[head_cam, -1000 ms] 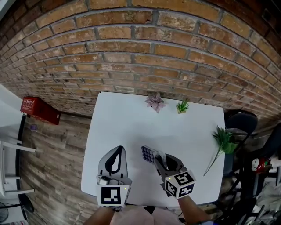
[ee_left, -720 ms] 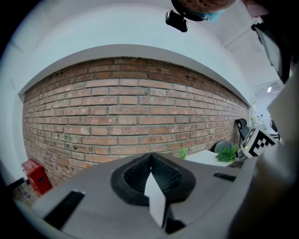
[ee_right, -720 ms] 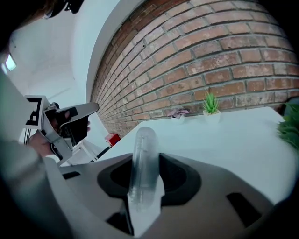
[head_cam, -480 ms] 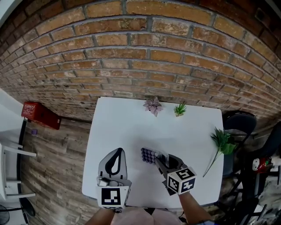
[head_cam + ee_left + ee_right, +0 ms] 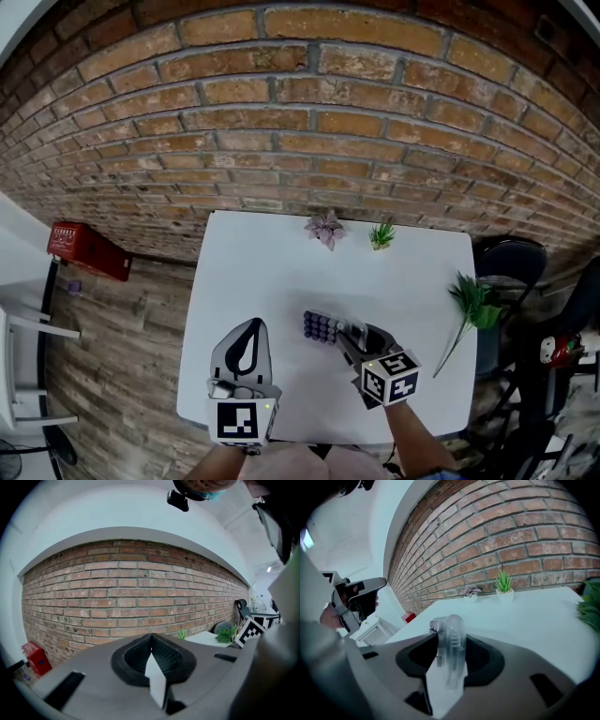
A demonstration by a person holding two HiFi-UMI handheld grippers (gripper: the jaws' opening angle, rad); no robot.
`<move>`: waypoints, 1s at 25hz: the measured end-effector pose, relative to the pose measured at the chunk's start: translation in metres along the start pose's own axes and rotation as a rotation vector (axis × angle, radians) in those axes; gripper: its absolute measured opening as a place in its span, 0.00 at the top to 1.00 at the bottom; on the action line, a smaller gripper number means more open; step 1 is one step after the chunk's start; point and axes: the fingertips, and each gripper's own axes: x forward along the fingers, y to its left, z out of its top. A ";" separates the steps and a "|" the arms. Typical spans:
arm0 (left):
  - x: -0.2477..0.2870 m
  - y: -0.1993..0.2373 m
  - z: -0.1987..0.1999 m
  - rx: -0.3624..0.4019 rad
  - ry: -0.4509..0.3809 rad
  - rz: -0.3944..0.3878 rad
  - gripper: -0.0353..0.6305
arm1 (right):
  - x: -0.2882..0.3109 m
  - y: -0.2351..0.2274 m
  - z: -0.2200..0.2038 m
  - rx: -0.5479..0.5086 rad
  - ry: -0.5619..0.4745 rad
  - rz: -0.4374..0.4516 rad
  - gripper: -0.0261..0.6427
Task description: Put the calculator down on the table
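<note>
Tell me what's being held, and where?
Near end of the calculator sits in the right gripper, whose jaws have just been opening; grip unclear. The left gripper holds nothing.

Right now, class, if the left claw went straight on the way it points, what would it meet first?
Probably the brick wall, which fills its view beyond the shut left claw; the white table below may come first, as depth is unclear.

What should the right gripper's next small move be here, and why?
Probably finish opening the right gripper, then draw it back toward the person. Its jaws have just been opening, with the calculator between them and seemingly down at the white table. The left gripper is shut and empty, so it plays no part.
</note>
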 end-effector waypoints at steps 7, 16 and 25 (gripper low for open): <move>-0.006 0.002 0.000 0.001 0.001 0.003 0.93 | 0.000 -0.009 -0.001 -0.020 -0.044 0.016 0.70; -0.006 0.001 0.000 0.002 0.005 -0.004 0.93 | -0.001 -0.024 0.001 0.010 -0.056 -0.017 0.68; -0.005 0.003 -0.010 0.042 0.036 -0.013 0.93 | 0.003 -0.040 -0.002 0.049 -0.048 -0.053 0.64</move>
